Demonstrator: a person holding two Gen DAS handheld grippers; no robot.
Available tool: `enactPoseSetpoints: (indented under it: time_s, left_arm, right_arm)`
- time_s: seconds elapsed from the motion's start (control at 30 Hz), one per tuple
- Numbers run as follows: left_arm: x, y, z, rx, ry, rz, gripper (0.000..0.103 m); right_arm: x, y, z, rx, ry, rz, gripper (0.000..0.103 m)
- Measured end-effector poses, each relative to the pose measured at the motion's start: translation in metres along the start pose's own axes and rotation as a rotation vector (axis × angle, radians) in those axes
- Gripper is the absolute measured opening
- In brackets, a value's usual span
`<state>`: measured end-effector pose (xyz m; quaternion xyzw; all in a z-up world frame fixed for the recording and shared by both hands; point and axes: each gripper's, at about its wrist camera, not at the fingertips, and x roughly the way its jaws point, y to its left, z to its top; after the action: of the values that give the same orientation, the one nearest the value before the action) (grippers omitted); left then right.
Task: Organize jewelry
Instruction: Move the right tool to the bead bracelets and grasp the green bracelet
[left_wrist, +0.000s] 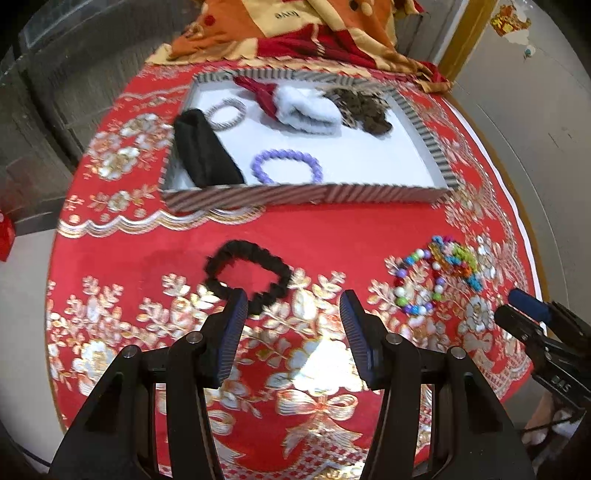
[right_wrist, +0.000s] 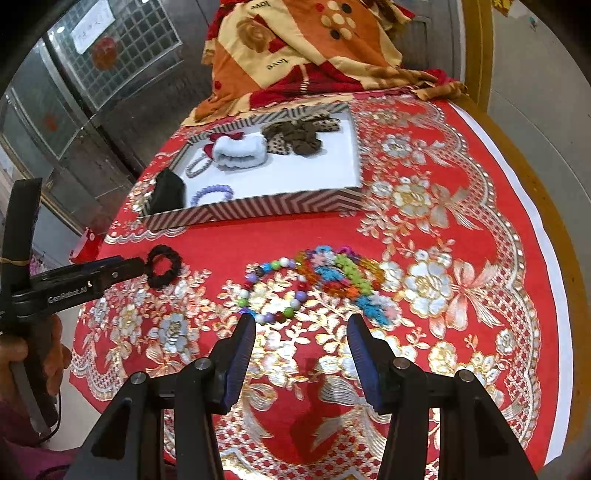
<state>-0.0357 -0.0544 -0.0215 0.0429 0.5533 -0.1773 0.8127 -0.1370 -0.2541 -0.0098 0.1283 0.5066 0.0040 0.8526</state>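
A striped tray (left_wrist: 306, 192) (right_wrist: 258, 208) with a white floor holds a purple bead bracelet (left_wrist: 286, 165) (right_wrist: 212, 192), a silver bracelet (left_wrist: 226, 112), a black pouch (left_wrist: 205, 151), a white fluffy band (left_wrist: 308, 107) and brown scrunchies (left_wrist: 364, 107). A black scrunchie (left_wrist: 247, 275) (right_wrist: 163, 266) lies on the red cloth just beyond my open, empty left gripper (left_wrist: 293, 306). A colourful bead necklace (left_wrist: 417, 282) (right_wrist: 273, 291) and bright clips (right_wrist: 343, 277) lie just ahead of my open, empty right gripper (right_wrist: 301, 330).
The round table wears a red and gold floral cloth (left_wrist: 314, 369). A folded orange and red blanket (right_wrist: 306, 48) lies behind the tray. The right gripper shows at the right edge of the left wrist view (left_wrist: 532, 314). A glass cabinet (right_wrist: 74, 74) stands at the left.
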Motion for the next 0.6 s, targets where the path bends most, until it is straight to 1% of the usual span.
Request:
enactPoseSetpoints:
  time_s: [0.13, 0.2, 0.23, 0.4, 0.5, 0.57, 0.6]
  left_arm:
    - [0.005, -0.014, -0.002, 0.037, 0.023, -0.021, 0.052]
    - [0.009, -0.019, -0.003, 0.046, 0.037, -0.032, 0.052]
    - [0.010, -0.020, -0.003, 0.049, 0.044, -0.034, 0.052]
    - [0.017, -0.024, -0.001, 0.049, 0.062, -0.036, 0.052]
    - [0.021, -0.027, 0.003, 0.042, 0.069, -0.068, 0.052]
    - [0.023, -0.030, 0.004, 0.038, 0.076, -0.082, 0.051]
    - [0.025, -0.031, 0.005, 0.037, 0.081, -0.088, 0.052]
  right_arm:
    - [0.013, -0.010, 0.000, -0.007, 0.006, -0.041, 0.049]
    - [0.021, -0.015, 0.003, -0.014, 0.018, -0.042, 0.044]
    - [0.025, -0.017, 0.004, -0.018, 0.022, -0.039, 0.038]
    - [0.039, -0.028, 0.016, -0.029, 0.019, -0.043, 0.033]
    - [0.047, -0.033, 0.022, -0.034, 0.026, -0.038, 0.031]
    - [0.053, -0.034, 0.025, -0.046, 0.039, -0.031, 0.025]
    - [0.056, -0.034, 0.026, -0.051, 0.043, -0.031, 0.024]
